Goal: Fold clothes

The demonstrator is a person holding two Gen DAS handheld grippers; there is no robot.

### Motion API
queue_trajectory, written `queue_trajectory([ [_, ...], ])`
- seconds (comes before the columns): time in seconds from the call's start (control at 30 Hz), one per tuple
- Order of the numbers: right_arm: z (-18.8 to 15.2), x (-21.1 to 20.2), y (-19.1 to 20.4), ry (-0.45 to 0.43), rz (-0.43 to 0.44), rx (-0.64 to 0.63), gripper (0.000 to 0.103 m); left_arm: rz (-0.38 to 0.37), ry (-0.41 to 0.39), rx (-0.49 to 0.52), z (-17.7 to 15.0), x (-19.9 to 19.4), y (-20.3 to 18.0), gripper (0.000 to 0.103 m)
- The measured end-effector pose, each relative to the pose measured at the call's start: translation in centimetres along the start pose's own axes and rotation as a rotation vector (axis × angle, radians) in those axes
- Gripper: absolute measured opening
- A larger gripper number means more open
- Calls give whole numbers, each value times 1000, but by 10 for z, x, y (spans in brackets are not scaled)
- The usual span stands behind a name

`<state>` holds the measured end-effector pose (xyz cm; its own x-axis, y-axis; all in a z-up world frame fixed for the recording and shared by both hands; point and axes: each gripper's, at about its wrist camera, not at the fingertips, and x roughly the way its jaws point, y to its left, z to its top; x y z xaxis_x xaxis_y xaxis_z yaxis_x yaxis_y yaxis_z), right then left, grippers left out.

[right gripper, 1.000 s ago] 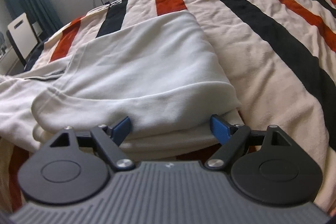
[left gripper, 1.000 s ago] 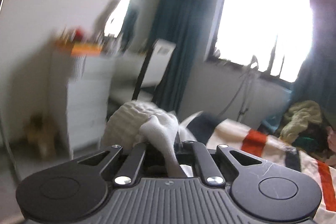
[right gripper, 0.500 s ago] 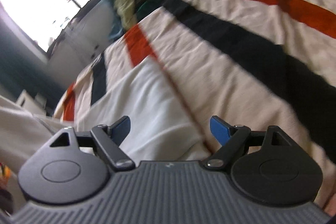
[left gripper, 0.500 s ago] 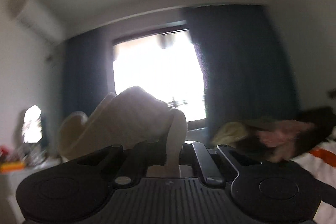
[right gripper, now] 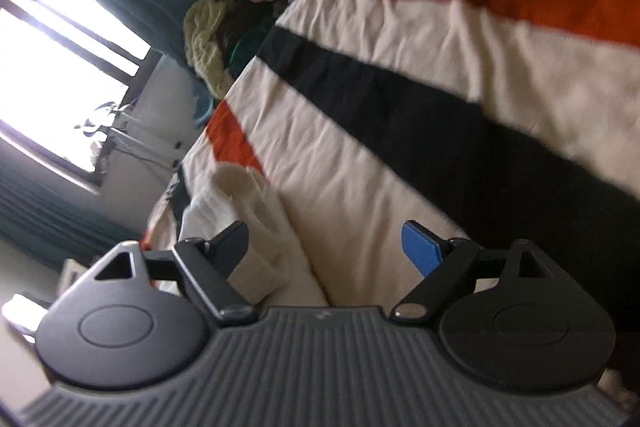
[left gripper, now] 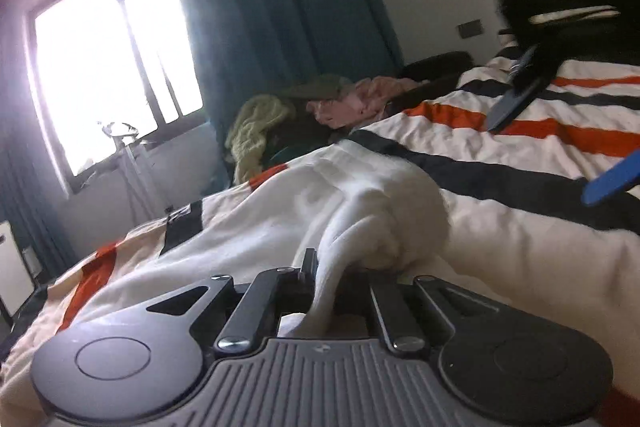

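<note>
A white garment (left gripper: 352, 203) lies bunched on the striped bedspread (left gripper: 520, 151). My left gripper (left gripper: 328, 279) is shut on a fold of this garment, low over the bed. The garment also shows in the right wrist view (right gripper: 248, 219), beside that gripper's left finger. My right gripper (right gripper: 328, 243) is open and empty, tilted, above the bedspread (right gripper: 400, 75). It shows in the left wrist view (left gripper: 560, 131) at the right, with blue pads (left gripper: 612, 179).
A pile of other clothes (left gripper: 304, 115) lies at the far end of the bed, below the dark teal curtain (left gripper: 272, 7). A bright window (left gripper: 100, 67) is at the left. A light stand (left gripper: 128, 155) stands under it.
My left gripper swung the white garment through the air and brought it down onto the bed. My right gripper let go of the folded garment, rose and tilted, and stays open.
</note>
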<state>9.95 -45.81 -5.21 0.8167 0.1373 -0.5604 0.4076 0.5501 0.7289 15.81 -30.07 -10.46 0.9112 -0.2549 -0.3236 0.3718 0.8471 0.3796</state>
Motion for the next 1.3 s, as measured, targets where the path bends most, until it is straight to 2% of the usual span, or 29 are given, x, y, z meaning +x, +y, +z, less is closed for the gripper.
queue_trajectory([
  [0.07,-2,1,3,0,-6,-9,87,-44,24,-9,2,-1,6,16],
  [0.13,-4,0,6,5,31,-16,86,-72,46,-9,-2,-12,21,31],
  [0.2,-6,-1,10,18,92,-15,86,-96,61,6,-3,-25,41,64],
  [0.27,-10,0,12,55,167,-1,86,-113,74,35,-10,-47,62,78],
  [0.43,-34,16,23,175,285,28,86,-78,95,132,-40,-105,113,83],
  [0.5,-43,24,25,208,287,41,79,-15,120,222,-53,-115,124,82],
  [0.57,-49,37,27,224,277,52,79,26,151,277,-64,-120,135,83],
  [0.63,-52,50,27,232,264,69,79,50,170,240,-69,-118,147,84],
  [0.77,-54,73,30,200,282,104,79,151,195,147,-80,-107,165,84],
  [0.83,-57,78,36,172,286,78,79,200,208,90,-85,-103,173,84],
  [0.97,-62,71,50,108,281,11,79,280,179,-23,-81,-104,194,85],
  [1.07,-64,57,48,83,313,33,78,308,161,-83,-79,-119,207,85],
  [1.23,-68,47,43,153,422,105,78,347,177,-222,-80,-131,232,86],
  [1.3,-69,53,44,151,399,96,78,348,193,-292,-82,-131,242,87],
])
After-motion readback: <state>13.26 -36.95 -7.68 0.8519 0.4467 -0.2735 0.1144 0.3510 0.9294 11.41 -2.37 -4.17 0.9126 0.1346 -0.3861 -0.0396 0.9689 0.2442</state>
